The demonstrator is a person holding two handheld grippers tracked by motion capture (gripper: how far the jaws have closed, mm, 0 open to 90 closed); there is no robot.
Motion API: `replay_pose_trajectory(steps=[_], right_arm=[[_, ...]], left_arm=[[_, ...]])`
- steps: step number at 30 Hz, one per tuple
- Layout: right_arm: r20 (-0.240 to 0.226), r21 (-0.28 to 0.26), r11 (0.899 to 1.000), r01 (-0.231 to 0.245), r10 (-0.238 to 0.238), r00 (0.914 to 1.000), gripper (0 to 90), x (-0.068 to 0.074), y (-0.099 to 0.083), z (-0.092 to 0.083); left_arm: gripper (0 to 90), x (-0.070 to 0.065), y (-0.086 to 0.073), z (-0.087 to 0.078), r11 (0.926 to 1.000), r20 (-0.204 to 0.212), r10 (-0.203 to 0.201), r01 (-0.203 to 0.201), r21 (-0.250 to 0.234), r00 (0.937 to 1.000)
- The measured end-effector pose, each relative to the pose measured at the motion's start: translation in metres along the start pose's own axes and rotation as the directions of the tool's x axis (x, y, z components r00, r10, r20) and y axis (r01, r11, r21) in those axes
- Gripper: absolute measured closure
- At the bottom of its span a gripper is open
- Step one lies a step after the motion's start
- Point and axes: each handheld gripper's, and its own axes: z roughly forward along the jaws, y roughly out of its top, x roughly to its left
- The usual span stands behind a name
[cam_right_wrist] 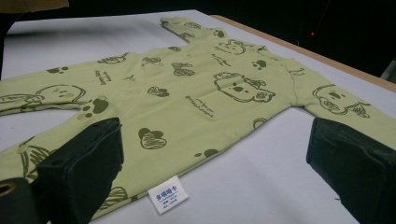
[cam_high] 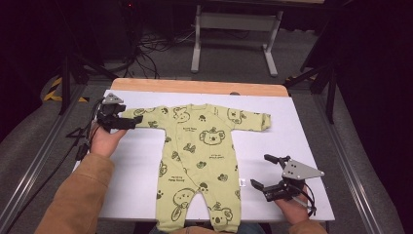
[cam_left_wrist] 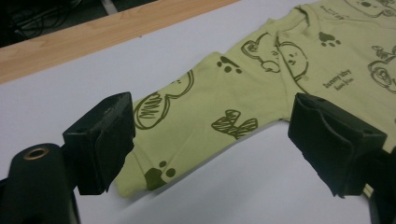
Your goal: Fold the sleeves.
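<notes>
A green baby romper printed with koalas lies flat and face up on the white surface, sleeves spread to either side and legs pointing toward the person.

The left hand-held gripper is at the cuff of the sleeve on its own side. In the left gripper view its jaws stand wide, one pad to each side of the sleeve end, with the cloth lying between them but not pinched; one pad sits just beside the cuff edge, the other is apart from the cloth. The right hand-held gripper rests near the romper's lower side seam, jaws also wide and holding nothing; just ahead of it lies the small white care label sewn at the seam.

The step in hand looks like taking hold of the sleeve to fold it in over the body. To do it well, the left hand-held gripper should probably settle lower so one pad slides under the cuff and the other comes down on top, taking both layers of cloth a little way in from the edge rather than at the very tip, where it could slip out. Closing before the lower pad is under the fabric would likely only push the sleeve along the surface and wrinkle it. The right hand-held gripper could steady the body panel near the seam meanwhile, so the romper does not drag sideways when the sleeve lifts.
</notes>
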Motion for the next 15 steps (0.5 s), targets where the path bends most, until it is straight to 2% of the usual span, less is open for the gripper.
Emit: replay_pose_trajectory(steps=[2,4,6,9,13,14,15], right_arm=[[-0.001,0.001,1.000,0.001,-0.001,1.0000,4.6,0.000,0.000,0.000],[-0.002,0.002,1.000,0.000,0.000,1.0000,4.5,0.000,0.000,0.001],[-0.002,0.002,1.000,-0.001,0.001,1.0000,4.4,0.000,0.000,0.000],[-0.003,0.003,1.000,-0.003,0.003,1.0000,4.4,0.000,-0.001,0.001],[-0.005,0.005,1.000,-0.003,0.003,1.0000,4.4,0.000,-0.001,0.001],[-0.007,0.006,1.000,-0.004,0.004,1.0000,4.4,0.000,-0.001,0.001],[-0.008,0.007,1.000,-0.004,0.004,1.0000,4.4,0.001,-0.001,0.001]], left_arm=[[15.7,0.003,-0.001,0.004,0.9999,-0.007,-0.008,0.008,0.006,0.9999],[14.7,0.005,-0.003,0.010,0.9991,0.012,-0.038,0.038,0.017,0.9992],[12.9,0.005,-0.004,0.016,0.9976,-0.009,-0.051,0.051,0.047,0.9987],[13.4,0.006,-0.005,0.020,0.9959,-0.034,-0.062,0.064,0.063,0.9975],[18.6,0.006,-0.005,0.022,0.9957,-0.057,-0.051,0.056,0.074,0.9970],[20.3,0.006,-0.004,0.025,0.9934,-0.088,-0.038,0.047,0.104,0.9954],[21.0,0.007,-0.004,0.027,0.9923,-0.097,-0.034,0.045,0.115,0.9947]])
